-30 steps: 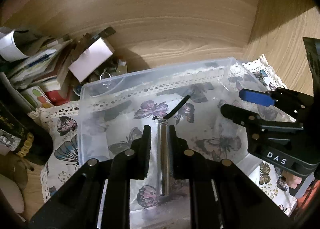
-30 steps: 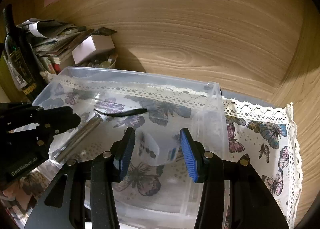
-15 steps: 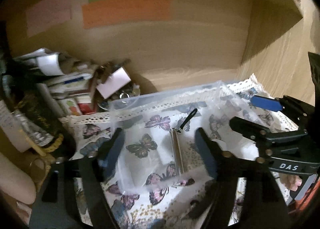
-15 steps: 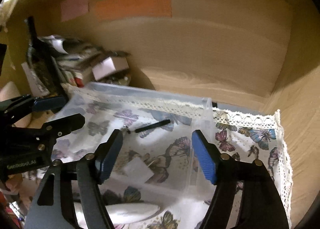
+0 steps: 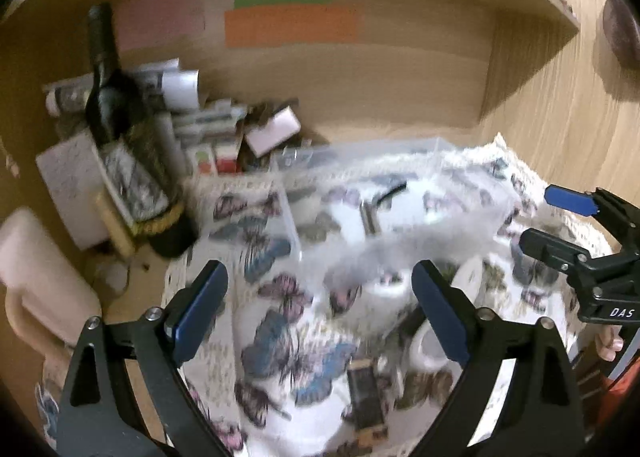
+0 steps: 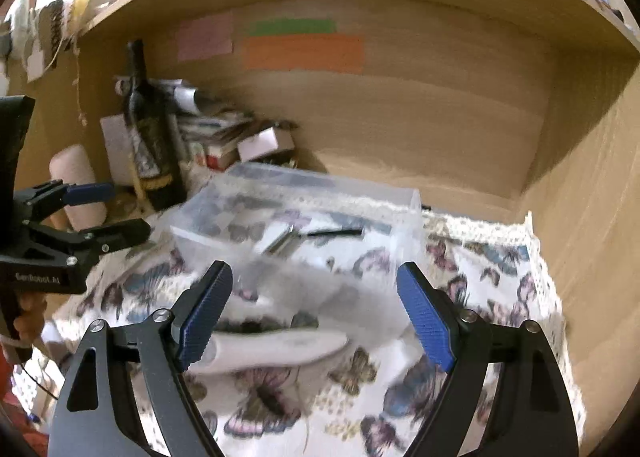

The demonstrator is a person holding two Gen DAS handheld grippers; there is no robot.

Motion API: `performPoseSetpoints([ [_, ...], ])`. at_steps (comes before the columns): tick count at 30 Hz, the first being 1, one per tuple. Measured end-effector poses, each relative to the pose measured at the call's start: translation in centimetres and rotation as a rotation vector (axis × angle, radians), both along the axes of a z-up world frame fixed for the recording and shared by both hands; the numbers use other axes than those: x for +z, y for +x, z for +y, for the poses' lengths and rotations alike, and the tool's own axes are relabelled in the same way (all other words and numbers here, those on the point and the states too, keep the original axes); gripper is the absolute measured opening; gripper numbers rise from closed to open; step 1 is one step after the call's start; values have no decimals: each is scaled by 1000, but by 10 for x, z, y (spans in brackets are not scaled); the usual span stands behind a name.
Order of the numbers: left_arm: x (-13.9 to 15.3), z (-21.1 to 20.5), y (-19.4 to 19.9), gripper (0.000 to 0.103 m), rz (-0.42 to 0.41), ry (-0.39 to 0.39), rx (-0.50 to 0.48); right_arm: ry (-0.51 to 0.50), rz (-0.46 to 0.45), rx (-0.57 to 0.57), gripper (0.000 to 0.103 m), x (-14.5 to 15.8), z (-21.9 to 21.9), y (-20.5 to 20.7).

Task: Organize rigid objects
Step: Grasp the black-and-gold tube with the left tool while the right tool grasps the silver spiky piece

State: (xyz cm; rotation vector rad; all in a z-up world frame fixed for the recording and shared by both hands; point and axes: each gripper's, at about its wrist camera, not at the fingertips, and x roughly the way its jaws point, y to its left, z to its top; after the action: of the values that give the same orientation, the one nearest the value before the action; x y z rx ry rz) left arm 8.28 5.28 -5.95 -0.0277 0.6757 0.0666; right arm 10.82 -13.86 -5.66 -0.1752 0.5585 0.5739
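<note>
A clear plastic bin [image 5: 400, 153] [image 6: 412, 201] sits on a butterfly-print cloth [image 5: 280, 337] [image 6: 480, 277]. Inside it lies a silver metal tube with a black strap [image 5: 370, 213] [image 6: 280, 241]. My left gripper [image 5: 320, 297] is open and empty, held back in front of the bin. My right gripper [image 6: 312, 301] is open and empty, also in front of the bin. A white oblong object [image 6: 272, 349] lies on the cloth just before the right gripper. A white tape roll [image 5: 428, 345] and a small dark box [image 5: 364, 389] lie near the left gripper. Both views are blurred.
A dark wine bottle [image 5: 124, 145] [image 6: 148, 137] stands at the left by a pile of papers and small boxes [image 5: 224, 129]. Wooden walls close the back and the right side [image 6: 580, 217]. A pink cylinder [image 6: 76, 185] stands at the far left.
My left gripper let go of the metal tube, which stayed in the bin. Both grippers opened wide and pulled back and up, away from the bin.
</note>
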Motion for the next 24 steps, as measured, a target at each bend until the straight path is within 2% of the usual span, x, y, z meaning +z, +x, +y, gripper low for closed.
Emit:
performPoseSetpoints([
  [7, -42, -2, -21, 94, 106, -16, 4, 5, 98, -4, 83, -39, -7, -21],
  [13, -69, -6, -31, 94, 173, -79, -35, 15, 193, -16, 82, -71, -9, -31],
  [17, -79, -11, -36, 76, 198, -95, -64, 19, 229, -9, 81, -82, -7, -33],
  [20, -85, -13, -36, 71, 203, -101, -83, 34, 242, 5, 71, -85, -5, -32],
  [24, -87, -17, -37, 61, 187, -56, -84, 47, 272, 4, 65, -90, -1, -29],
])
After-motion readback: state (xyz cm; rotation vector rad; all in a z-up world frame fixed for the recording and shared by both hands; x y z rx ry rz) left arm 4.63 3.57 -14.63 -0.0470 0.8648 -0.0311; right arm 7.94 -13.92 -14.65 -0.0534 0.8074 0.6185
